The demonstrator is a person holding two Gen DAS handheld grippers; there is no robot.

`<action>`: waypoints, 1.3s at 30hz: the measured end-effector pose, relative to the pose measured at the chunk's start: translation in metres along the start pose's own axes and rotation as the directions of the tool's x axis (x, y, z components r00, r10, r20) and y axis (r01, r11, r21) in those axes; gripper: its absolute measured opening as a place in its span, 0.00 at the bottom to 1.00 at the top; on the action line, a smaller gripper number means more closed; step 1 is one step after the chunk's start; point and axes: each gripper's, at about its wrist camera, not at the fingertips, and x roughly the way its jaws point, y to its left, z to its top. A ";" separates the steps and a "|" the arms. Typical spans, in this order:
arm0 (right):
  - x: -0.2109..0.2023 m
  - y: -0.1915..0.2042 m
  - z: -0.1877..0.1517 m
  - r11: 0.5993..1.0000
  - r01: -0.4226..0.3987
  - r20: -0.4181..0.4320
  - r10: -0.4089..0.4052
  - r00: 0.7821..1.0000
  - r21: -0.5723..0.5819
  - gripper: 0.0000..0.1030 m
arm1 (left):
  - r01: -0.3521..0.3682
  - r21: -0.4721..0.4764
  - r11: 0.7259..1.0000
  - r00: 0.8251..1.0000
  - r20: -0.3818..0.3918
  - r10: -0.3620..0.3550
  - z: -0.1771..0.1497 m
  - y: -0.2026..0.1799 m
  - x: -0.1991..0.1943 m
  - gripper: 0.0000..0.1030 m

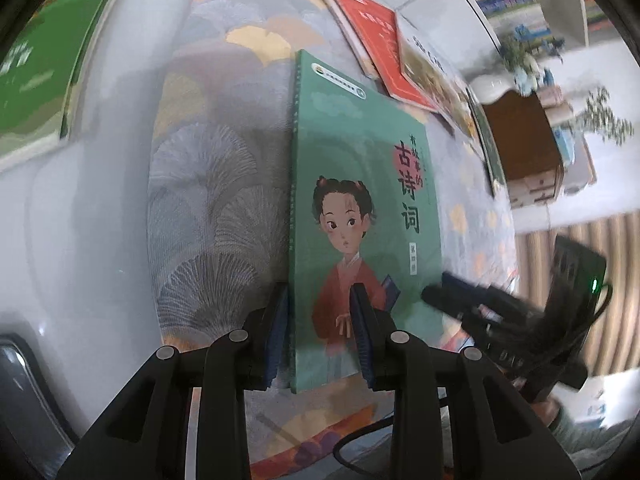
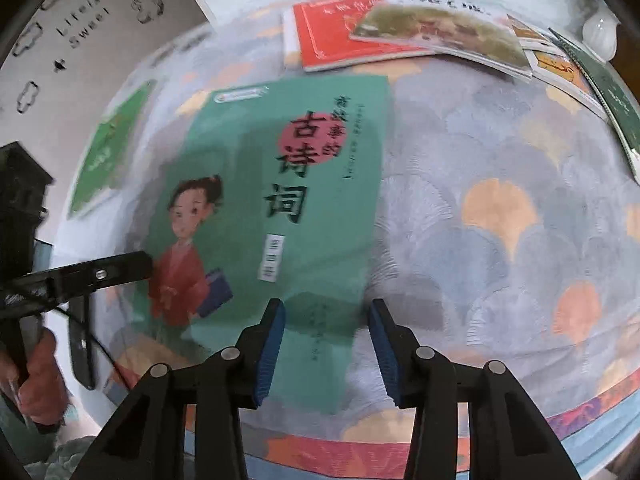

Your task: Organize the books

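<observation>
- The left gripper is at the bottom centre of the left wrist view. Its jaws are narrow and they clamp the lower spine edge of the teal book, one blue pad on each side of it.
- The teal book has a drawn child in a red robe on the cover. In the left wrist view it fills the middle of the frame, above the patterned cloth.
- In the right wrist view the teal book is in the centre left of the frame, and it is somewhat blurred.
- The right gripper is at the bottom centre of that view. Its jaws stand apart, with the lower right corner of the teal book seen between them. The pads do not press on the book.
- In the left wrist view the right gripper comes in from the lower right, blurred, with its tip near the right edge of the teal book.
- A red book lies at the top centre of the right wrist view. A book with a landscape picture partly covers it.
- A green book lies at the left of the right wrist view, apart from the teal one.
- A hand holds the left gripper's handle at the lower left of the right wrist view.
</observation>
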 end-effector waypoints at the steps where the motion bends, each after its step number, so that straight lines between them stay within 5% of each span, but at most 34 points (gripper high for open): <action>1: -0.001 0.001 -0.002 1.000 -0.002 0.005 0.002 1.000 0.002 0.42 | 0.011 -0.008 1.000 1.000 0.001 -0.011 -0.001 0.002 0.000 0.28; 4: -0.002 -0.005 -0.002 0.999 -0.025 0.014 0.025 1.000 0.035 0.42 | 0.063 -0.032 0.998 0.998 0.002 -0.063 -0.003 0.003 -0.003 0.28; 8: -0.002 -0.023 0.000 0.985 -0.124 0.013 0.123 0.992 0.123 0.43 | 0.316 -0.087 0.945 0.949 0.029 -0.314 -0.005 0.003 -0.014 0.28; 10: -0.001 -0.026 -0.001 0.977 -0.157 0.012 0.157 0.988 0.148 0.43 | 0.285 -0.055 0.957 0.958 0.037 -0.284 -0.003 -0.007 -0.014 0.28; 14: -0.002 -0.024 -0.003 0.977 -0.160 0.014 0.160 0.987 0.143 0.45 | 0.094 0.041 0.995 0.995 0.015 -0.094 0.001 -0.028 -0.003 0.19; 18: -0.003 -0.024 -0.005 0.970 -0.187 0.022 0.186 0.982 0.154 0.50 | 0.027 0.098 0.995 1.000 0.002 -0.028 0.001 -0.042 0.008 0.11; 21: -0.003 -0.033 -0.005 0.952 -0.239 0.023 0.239 0.971 0.194 0.51 | 0.095 0.074 0.993 0.995 0.002 -0.095 0.005 -0.040 0.006 0.11; 24: -0.003 -0.049 -0.002 0.915 -0.306 0.014 0.313 0.950 0.262 0.51 | 0.286 -0.014 0.958 0.958 0.037 -0.285 0.013 -0.035 -0.007 0.11; 28: -0.013 -0.075 -0.001 0.879 -0.340 0.053 0.343 0.938 0.334 0.53 | 0.359 -0.048 0.932 0.933 0.041 -0.357 0.016 -0.037 -0.011 0.11; 33: -0.009 -0.095 -0.007 0.804 -0.423 0.071 0.435 0.898 0.418 0.60 | 0.444 -0.102 0.890 0.896 0.040 -0.442 0.017 -0.038 -0.009 0.13; 37: 0.006 -0.104 -0.020 0.655 -0.541 0.159 0.549 0.820 0.528 0.67 | 0.511 -0.169 0.843 0.858 0.051 -0.510 0.019 -0.028 -0.005 0.13; 39: 0.015 -0.102 -0.025 0.563 -0.604 0.202 0.615 0.762 0.565 0.67 | 0.528 -0.195 0.827 0.847 0.054 -0.528 0.020 -0.024 -0.004 0.13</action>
